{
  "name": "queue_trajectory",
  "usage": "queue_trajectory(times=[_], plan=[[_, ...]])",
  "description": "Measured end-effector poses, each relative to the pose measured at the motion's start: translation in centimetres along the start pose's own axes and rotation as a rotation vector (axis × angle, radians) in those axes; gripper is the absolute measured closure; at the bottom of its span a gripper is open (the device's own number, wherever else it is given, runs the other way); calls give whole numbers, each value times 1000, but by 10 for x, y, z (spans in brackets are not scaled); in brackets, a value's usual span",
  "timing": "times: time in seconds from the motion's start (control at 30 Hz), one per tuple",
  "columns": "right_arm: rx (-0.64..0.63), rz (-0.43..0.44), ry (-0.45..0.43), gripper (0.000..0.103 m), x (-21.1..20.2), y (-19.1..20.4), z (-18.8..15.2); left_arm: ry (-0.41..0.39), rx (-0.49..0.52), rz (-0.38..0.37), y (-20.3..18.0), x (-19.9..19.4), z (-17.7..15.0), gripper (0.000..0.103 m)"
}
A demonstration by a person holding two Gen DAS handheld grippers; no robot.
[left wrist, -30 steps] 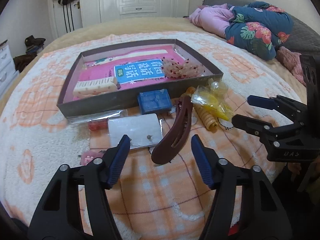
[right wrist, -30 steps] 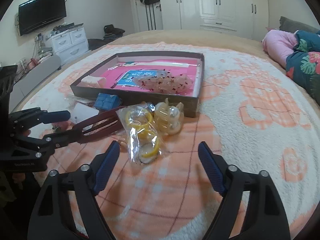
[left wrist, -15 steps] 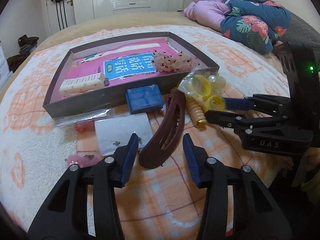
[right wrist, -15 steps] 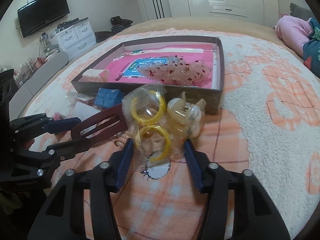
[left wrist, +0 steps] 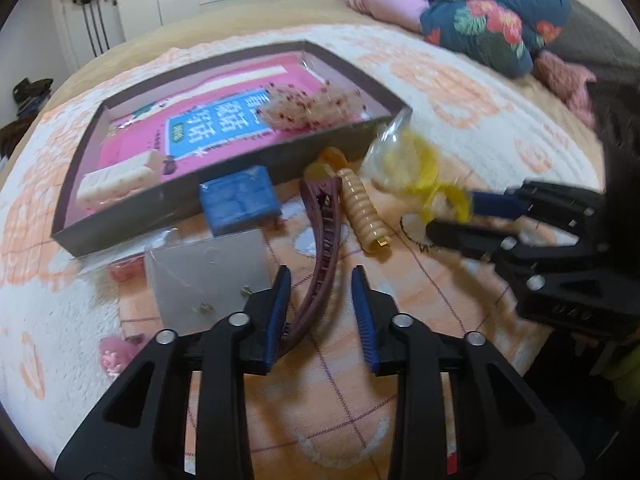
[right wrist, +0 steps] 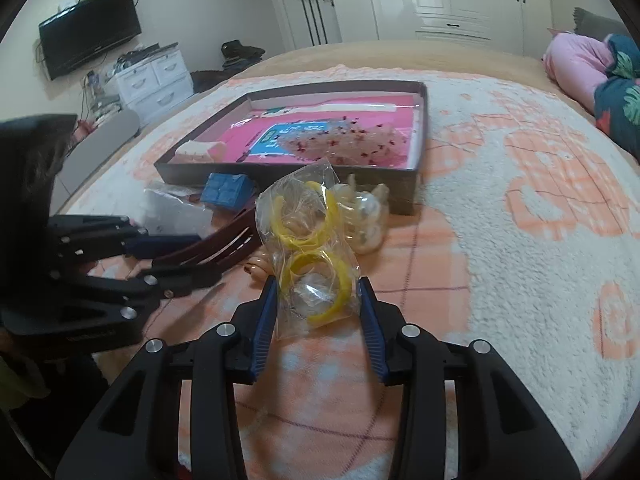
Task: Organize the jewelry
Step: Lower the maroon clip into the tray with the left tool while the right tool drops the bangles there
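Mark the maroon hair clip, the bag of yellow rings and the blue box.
maroon hair clip [left wrist: 323, 248], left wrist view, middle of its toothed arm
bag of yellow rings [right wrist: 308, 248], right wrist view, clear plastic between rings
blue box [left wrist: 239, 205], left wrist view, top face

left wrist: close, tilted down over the orange-and-white fleece bed [left wrist: 460, 92], facing wardrobe | right wrist: same, from the right | shared: shallow brown cardboard tray [left wrist: 224, 178] [right wrist: 304, 172], each other's fingers
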State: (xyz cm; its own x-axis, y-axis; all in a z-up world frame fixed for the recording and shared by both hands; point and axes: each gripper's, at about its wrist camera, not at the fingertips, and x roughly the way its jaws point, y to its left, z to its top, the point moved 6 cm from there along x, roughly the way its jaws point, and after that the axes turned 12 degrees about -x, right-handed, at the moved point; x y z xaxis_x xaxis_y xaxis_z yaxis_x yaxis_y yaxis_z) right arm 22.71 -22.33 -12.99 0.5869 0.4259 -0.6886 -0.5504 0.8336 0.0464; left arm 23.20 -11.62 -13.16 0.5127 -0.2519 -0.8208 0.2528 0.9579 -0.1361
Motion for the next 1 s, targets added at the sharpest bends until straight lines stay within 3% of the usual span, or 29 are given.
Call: queue_trajectory(times=[0.2, 0.5, 1.0], plan=[[10, -35, -24, 65, -12, -8, 1, 1, -5, -6, -2, 5, -2, 99], [9, -62, -54, 65, -29, -12, 16, -67, -55, -82, -7, -21, 10, 99], [-8, -87, -43, 65, -12, -18, 67, -168, -145, -78, 35, -35, 74, 99]])
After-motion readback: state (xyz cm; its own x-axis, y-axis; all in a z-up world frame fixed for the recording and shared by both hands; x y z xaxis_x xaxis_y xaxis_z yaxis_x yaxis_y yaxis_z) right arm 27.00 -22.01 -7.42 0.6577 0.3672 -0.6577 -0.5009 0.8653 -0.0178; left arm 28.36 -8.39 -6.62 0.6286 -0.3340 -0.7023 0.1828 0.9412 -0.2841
